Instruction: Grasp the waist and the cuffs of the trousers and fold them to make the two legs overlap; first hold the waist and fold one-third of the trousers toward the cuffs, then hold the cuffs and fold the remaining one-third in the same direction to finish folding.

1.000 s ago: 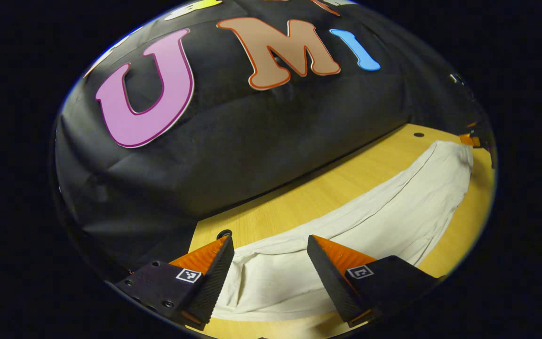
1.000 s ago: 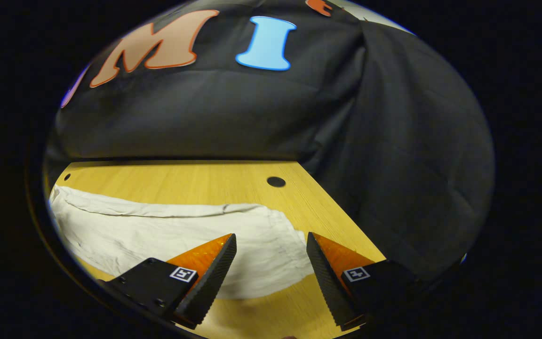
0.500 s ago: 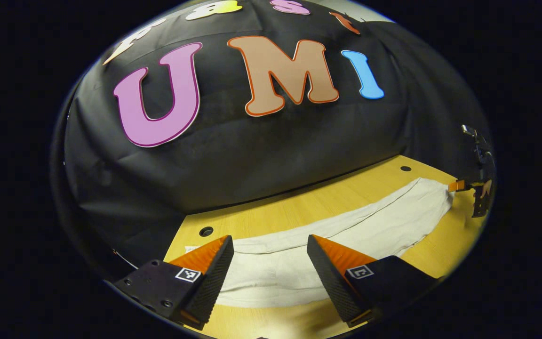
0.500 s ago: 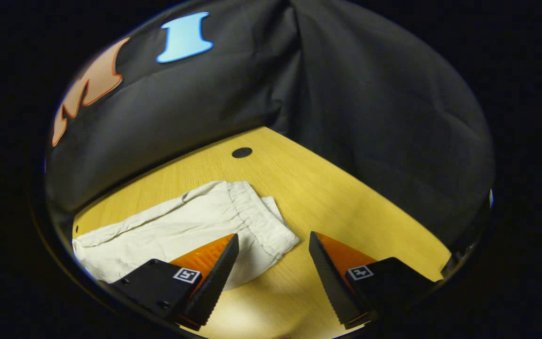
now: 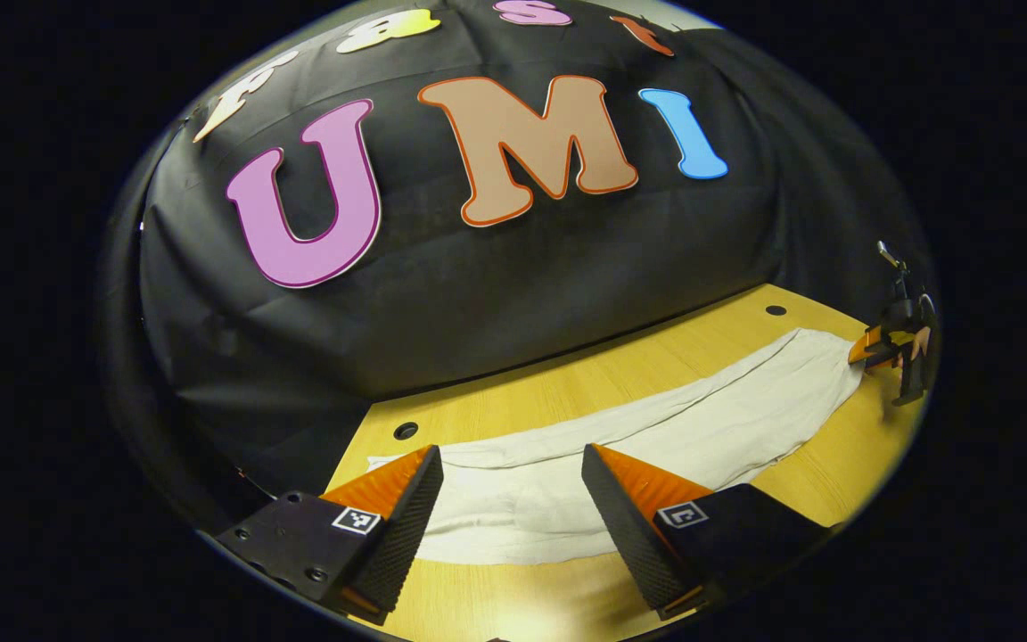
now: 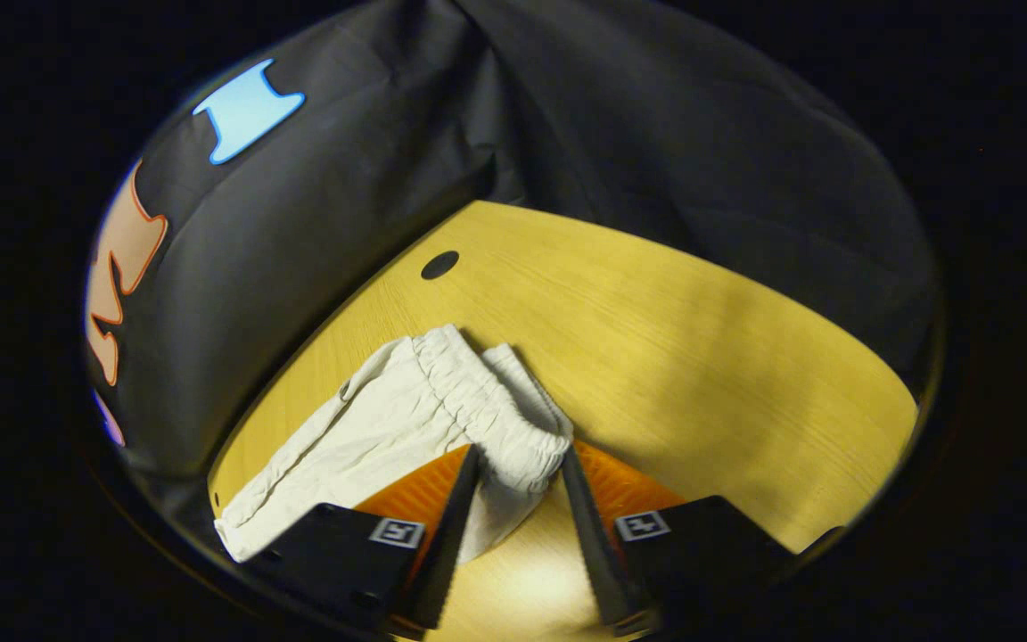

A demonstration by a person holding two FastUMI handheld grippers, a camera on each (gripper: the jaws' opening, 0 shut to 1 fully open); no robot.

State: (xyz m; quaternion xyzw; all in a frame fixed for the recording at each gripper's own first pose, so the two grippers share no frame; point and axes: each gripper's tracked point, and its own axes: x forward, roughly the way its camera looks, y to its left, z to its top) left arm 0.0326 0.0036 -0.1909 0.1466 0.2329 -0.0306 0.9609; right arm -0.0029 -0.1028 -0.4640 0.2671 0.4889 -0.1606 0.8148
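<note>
Right claw clenched on trousers waist — left claw released over cuffs, table bare.

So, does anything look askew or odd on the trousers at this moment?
Nothing is damaged. The trousers lie wrinkled along the table, and at the elastic waist a second layer sticks out unevenly.

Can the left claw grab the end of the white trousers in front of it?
Probably yes. The left claw is open over the cuff end of the white cloth trousers on the yellow wooden table, with nothing between.
</note>
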